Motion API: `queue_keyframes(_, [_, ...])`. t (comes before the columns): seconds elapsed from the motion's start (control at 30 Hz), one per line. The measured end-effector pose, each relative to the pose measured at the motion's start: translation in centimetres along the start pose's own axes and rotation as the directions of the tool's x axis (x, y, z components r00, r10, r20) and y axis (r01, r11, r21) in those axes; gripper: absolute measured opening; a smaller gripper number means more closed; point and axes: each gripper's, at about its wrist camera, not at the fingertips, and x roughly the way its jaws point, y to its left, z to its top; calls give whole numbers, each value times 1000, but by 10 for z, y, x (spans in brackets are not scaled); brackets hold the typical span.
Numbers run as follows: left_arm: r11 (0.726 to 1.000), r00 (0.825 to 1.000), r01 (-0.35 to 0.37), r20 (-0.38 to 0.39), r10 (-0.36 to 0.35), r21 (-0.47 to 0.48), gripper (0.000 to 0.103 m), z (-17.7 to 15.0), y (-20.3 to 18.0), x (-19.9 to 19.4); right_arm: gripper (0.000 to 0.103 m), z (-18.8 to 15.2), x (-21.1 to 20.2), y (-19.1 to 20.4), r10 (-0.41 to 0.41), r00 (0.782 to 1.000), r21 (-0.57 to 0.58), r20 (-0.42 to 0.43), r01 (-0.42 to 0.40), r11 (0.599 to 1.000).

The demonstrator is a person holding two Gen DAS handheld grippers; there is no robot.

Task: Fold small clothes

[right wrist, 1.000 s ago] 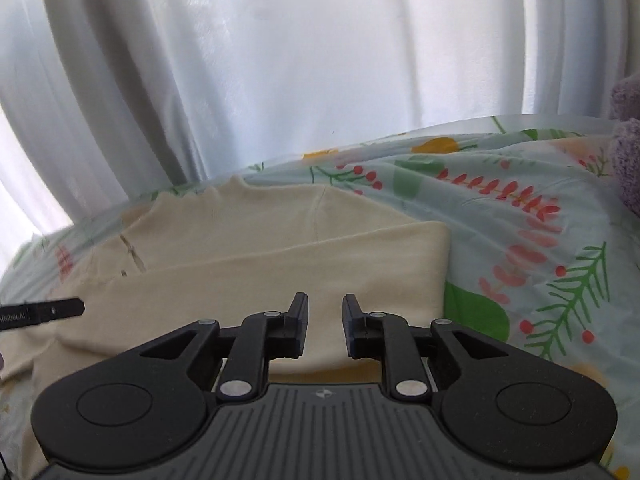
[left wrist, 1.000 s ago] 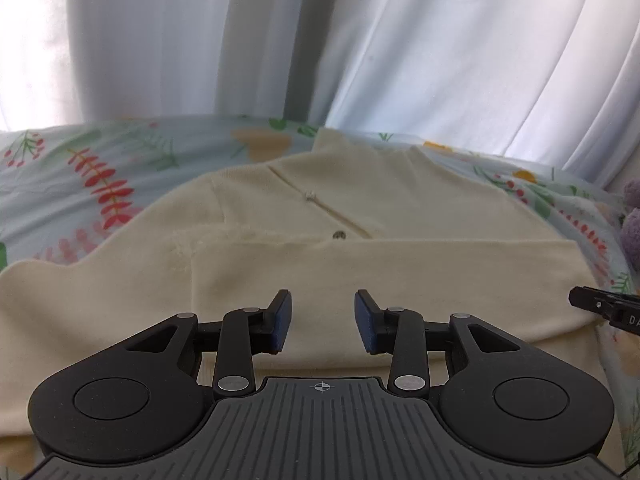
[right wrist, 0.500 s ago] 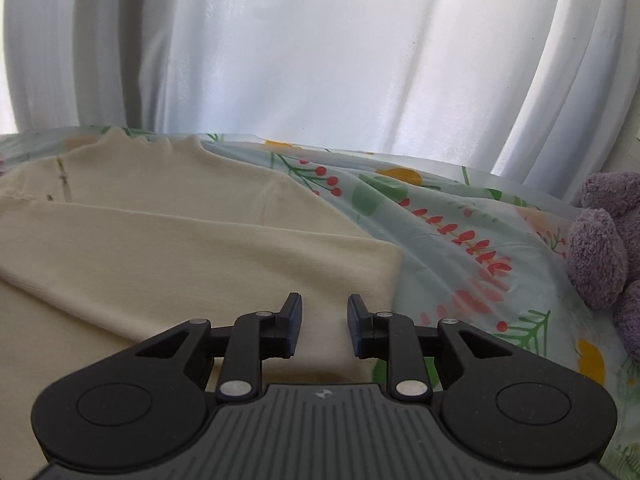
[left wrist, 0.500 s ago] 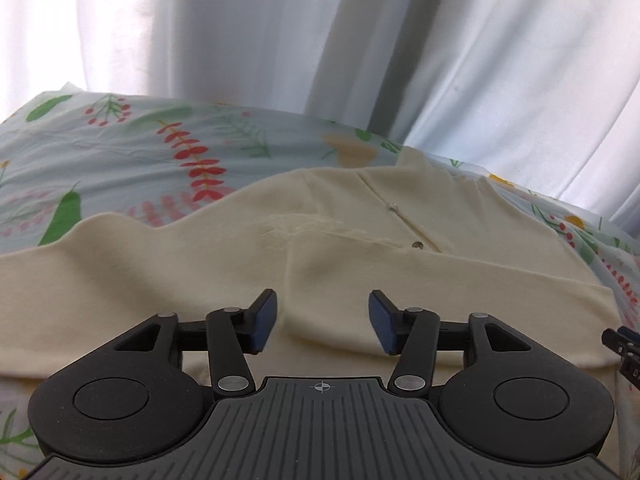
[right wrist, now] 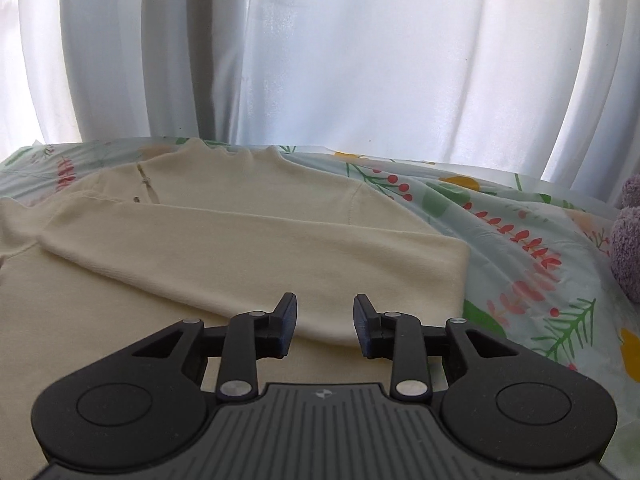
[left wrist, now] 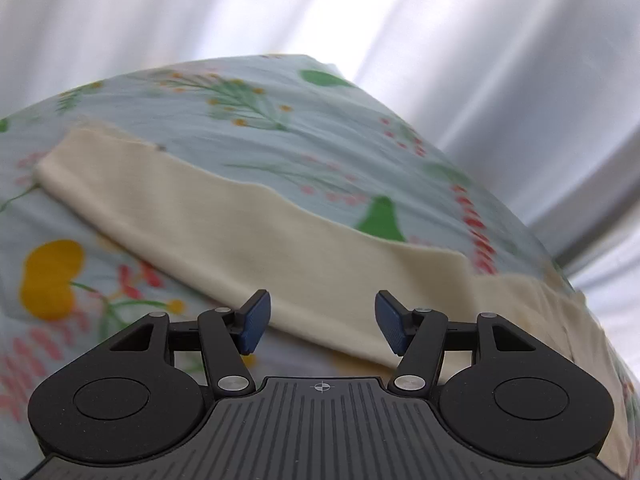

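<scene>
A cream top (right wrist: 224, 248) lies flat on a bed under a floral sheet (right wrist: 500, 216), neck toward the far curtain (right wrist: 360, 60), with its small placket buttons visible near the far left. In the right wrist view one sleeve (right wrist: 280, 256) is already folded across the body, running from the right shoulder toward the left, its fold edge sitting squarely at the garment's right side. In the left wrist view the other sleeve (left wrist: 248, 232) lies stretched out straight over the sheet, away from the body, cuff at the far left; that picture is blurred, so fine detail is lost. The left tool (left wrist: 318, 328) hovers just over the near edge of this sleeve with its jaws spread wide and nothing between them. The right tool (right wrist: 325, 330) sits over the folded sleeve, jaws parted and empty too. So, by my reading, the task is partly done: one sleeve is in, the second is still to be brought across, and the body then needs folding up into a compact stack. A purple plush toy (right wrist: 628, 240) rests at the far right of the bed, well apart from the top.
</scene>
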Motion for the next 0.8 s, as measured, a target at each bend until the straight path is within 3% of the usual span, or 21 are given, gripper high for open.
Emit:
queue_keyframes(0.07, [992,997,-62,35,67,-112,61,14,39,-2,31,-6,-8,1,37,999,52,-11,-36,998])
queue_keyframes(0.13, [970,995,-75,46,88,-233,58,24,74,-3,31,-10,-12,3,65,998,89,-25,-63,994])
queue_keyframes(0.23, [922,997,-42,37,60,-384,52,32,114,2,31,-13,-14,6,94,995,118,-30,-90,989])
queue_keyframes(0.4, [831,997,51,80,-8,-554,44,37,151,11,31,-14,-11,10,122,991,150,-49,-113,982])
queue_keyframes(0.5, [771,994,90,109,-27,-631,40,36,166,13,31,-12,-13,11,124,992,148,-37,-117,982])
queue_keyframes(0.67, [694,988,125,155,-20,-709,35,36,183,16,31,-11,-12,9,120,992,151,-41,-113,982])
queue_keyframes(0.8, [681,989,106,149,5,-725,8,40,189,22,31,-12,-13,5,115,992,158,-42,-107,982])
